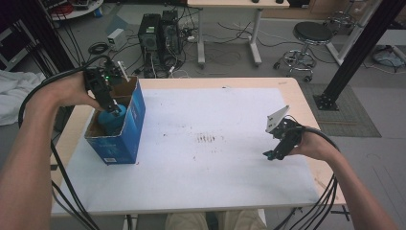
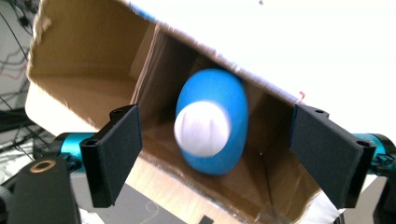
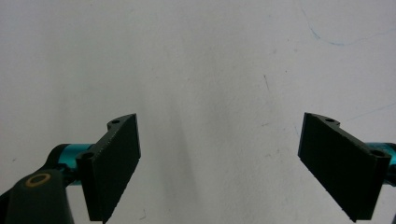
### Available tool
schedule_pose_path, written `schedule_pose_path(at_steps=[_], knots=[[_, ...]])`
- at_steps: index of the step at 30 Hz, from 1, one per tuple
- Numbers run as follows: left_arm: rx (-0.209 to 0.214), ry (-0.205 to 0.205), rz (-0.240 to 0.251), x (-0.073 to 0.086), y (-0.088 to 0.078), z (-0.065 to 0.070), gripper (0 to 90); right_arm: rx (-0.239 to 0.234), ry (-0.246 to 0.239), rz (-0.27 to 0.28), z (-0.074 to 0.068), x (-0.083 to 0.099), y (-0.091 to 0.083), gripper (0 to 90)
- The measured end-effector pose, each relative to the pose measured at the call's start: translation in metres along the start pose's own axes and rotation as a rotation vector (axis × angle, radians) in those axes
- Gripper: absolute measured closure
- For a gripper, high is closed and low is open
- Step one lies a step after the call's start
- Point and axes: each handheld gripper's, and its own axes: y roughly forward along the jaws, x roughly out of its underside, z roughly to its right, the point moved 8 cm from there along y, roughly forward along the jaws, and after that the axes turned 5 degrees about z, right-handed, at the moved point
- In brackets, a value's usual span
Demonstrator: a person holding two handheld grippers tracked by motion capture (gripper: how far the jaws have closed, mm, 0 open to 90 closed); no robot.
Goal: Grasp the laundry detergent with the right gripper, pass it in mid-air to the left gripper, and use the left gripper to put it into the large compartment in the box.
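So the left gripper (image 2: pixel 217 156) is up over the open blue cardboard box (image 1: pixel 130 125) at the table's left edge, jaws spread wide with nothing in them, looking straight down at a blue bottle with a white cap (image 2: pixel 212 121) sitting inside the box. The right gripper (image 3: pixel 219 163) hangs over the white table (image 1: pixel 215 158) near the right side, jaws wide too and empty

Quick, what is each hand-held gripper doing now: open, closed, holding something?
Left hand-held gripper: open, holding nothing, above the blue bottle in the box.
Right hand-held gripper: open, empty.
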Motion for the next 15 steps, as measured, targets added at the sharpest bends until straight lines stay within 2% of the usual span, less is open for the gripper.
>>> schedule_pose_path(at_steps=[5, 8, 12, 13, 14, 15], knots=[[0.001, 0.042, 0.057, -0.025, -0.006, 0.014, 14.9, 0.000, 0.001, -0.001, 0.000, 0.000, 0.000, 12.3], [-0.019, 0.074, 0.086, -0.044, -0.006, 0.024, 13.0, 0.000, 0.003, -0.004, 0.000, 0.000, 0.000, 12.2], [0.004, 0.133, 0.112, -0.070, -0.002, 0.043, 11.1, 0.001, 0.004, -0.005, 0.000, -0.001, 0.000, 12.3], [0.004, 0.133, 0.112, -0.070, -0.002, 0.043, 11.2, 0.001, 0.004, -0.005, 0.000, -0.001, 0.000, 12.3], [0.011, 0.164, 0.115, -0.081, 0.002, 0.052, 11.2, 0.001, 0.005, -0.006, 0.000, -0.001, 0.000, 12.3], [0.015, 0.173, 0.119, -0.086, 0.004, 0.056, 11.1, 0.002, -0.001, -0.004, 0.000, -0.002, -0.001, 12.2]])
